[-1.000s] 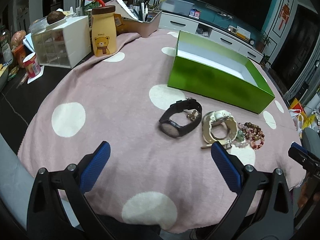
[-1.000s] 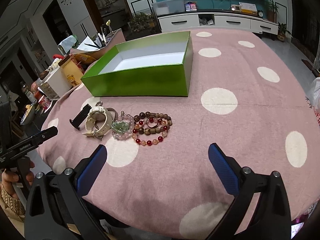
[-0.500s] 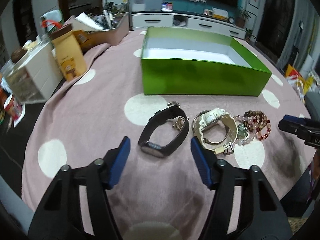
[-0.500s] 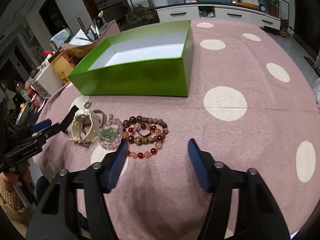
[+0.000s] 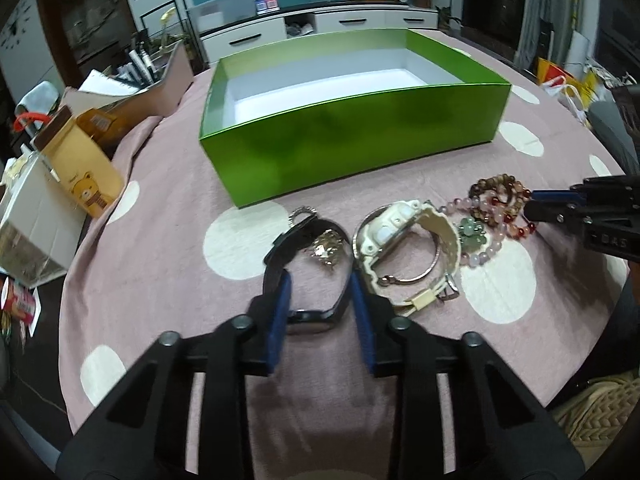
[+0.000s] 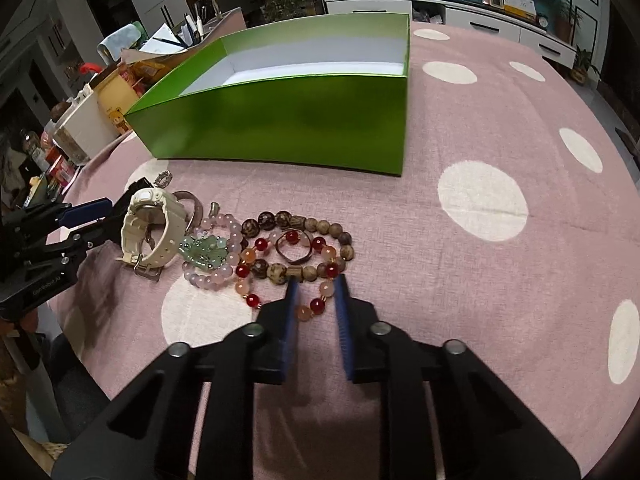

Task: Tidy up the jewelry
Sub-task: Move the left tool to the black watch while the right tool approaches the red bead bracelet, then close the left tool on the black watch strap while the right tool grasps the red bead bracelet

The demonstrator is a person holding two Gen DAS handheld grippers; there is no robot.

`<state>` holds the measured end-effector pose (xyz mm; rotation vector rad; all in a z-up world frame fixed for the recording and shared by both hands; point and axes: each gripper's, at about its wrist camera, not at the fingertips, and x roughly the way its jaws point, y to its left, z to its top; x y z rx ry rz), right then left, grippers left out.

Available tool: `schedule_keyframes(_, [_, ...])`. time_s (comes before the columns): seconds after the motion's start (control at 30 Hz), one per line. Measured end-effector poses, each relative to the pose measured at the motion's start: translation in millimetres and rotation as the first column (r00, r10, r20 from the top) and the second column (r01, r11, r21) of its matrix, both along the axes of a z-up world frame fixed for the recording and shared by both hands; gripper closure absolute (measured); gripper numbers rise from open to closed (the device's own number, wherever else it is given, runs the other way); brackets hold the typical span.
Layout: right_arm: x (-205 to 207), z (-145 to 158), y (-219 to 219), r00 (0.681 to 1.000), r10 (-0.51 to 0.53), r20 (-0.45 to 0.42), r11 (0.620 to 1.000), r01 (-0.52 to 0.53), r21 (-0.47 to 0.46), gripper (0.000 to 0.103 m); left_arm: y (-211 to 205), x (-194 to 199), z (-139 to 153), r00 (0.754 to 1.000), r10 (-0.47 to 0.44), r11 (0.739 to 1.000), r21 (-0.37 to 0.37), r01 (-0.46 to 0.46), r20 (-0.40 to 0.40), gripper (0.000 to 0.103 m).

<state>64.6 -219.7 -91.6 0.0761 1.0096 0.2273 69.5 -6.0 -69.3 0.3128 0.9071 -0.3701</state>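
The left gripper [image 5: 319,280] has narrowed since a second ago, when its blue pads stood wide apart above the bare cloth; now they straddle the near end of the black watch [image 5: 308,264], one pad on each side of the strap, close against it, though a firm grip cannot be told. The right gripper [image 6: 316,284] has narrowed in the same way and come down over the red bracelet [image 6: 288,276]; a few of its orange and red beads lie between the pads, which do not visibly pinch them

Both grippers sit nearer the jewelry than before. The jewelry itself lies where it lay: the black watch at the left of the row, the white watch [image 5: 404,248] just beside it with a thin bangle [image 5: 416,276] through its loop, then the pink bracelet [image 6: 216,256] with a green charm [image 6: 202,252], then the brown bracelet [image 6: 304,240] ringed with the red one. A small ring [image 6: 294,252] lies inside the brown beads

The green box [image 5: 352,148] stands open behind the row on the pink dotted cloth [image 6: 500,240], holding nothing that shows
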Motion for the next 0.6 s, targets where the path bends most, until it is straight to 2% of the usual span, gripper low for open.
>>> schedule_keyframes(0.07, [-1.1,1.7,-0.1,1.000,0.003,0.010,1.000,-0.003,0.006,0.096,-0.6,0.1,0.8,1.000,-0.009,1.000,-0.003,0.009,-0.002,0.092])
schedule_keyframes(0.17, [-3.1,11.0,-1.1,0.999,0.009,0.051,1.000,-0.009,-0.005,0.096,1.3,-0.4,-0.2,1.000,0.000,1.000,-0.028,0.000,-0.013,0.098])
schedule_keyframes(0.33, [-1.5,26.8,-1.4,0.994,0.027,0.108,0.999,-0.029,0.018,0.096,14.3,0.7,0.7,0.998,0.051,0.991,-0.122,-0.055,-0.035,0.103])
schedule_keyframes(0.43, [-2.4,39.0,-0.7,0.988,0.039,0.148,0.998,-0.047,0.052,0.096,24.9,0.6,3.6,0.995,0.084,0.977,-0.192,-0.091,-0.046,0.103])
schedule_keyframes(0.6, [-4.6,57.3,1.2,0.979,0.048,0.198,0.996,-0.062,0.069,0.096,35.0,-2.0,11.1,0.994,0.102,0.959,-0.261,-0.109,-0.042,0.103])
